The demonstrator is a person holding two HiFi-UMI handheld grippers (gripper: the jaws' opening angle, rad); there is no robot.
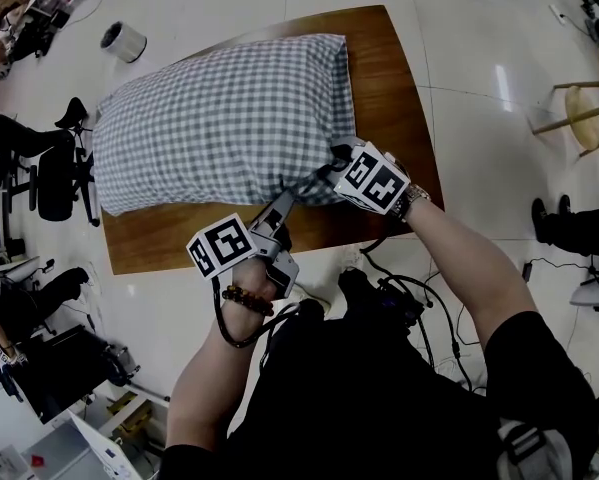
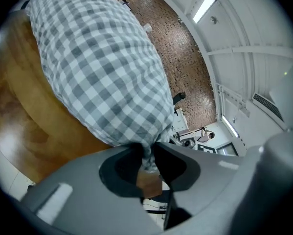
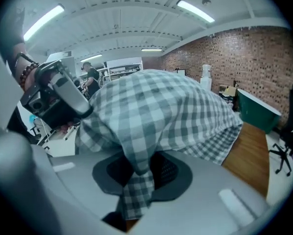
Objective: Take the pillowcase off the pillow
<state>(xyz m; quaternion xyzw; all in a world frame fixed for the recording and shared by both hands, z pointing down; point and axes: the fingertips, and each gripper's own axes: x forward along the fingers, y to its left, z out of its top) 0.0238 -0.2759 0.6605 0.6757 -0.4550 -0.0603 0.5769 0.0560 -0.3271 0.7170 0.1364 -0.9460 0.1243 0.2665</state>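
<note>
A plump pillow in a grey-and-white checked pillowcase (image 1: 219,118) lies across the wooden table (image 1: 389,98). My left gripper (image 1: 284,200) is at the pillow's near edge, shut on a pinch of the pillowcase (image 2: 147,153). My right gripper (image 1: 337,160) is at the near right corner, shut on a fold of the pillowcase (image 3: 136,180) that hangs down between its pads. The left gripper's body (image 3: 56,99) shows at the left of the right gripper view. The pillow inside is hidden by the cloth.
The table's near edge (image 1: 179,253) runs just in front of my hands. Office chairs (image 1: 39,168) stand left of the table, a white round bin (image 1: 124,40) behind it, a wooden stool (image 1: 579,113) to the right. Cables (image 1: 419,298) hang by my body.
</note>
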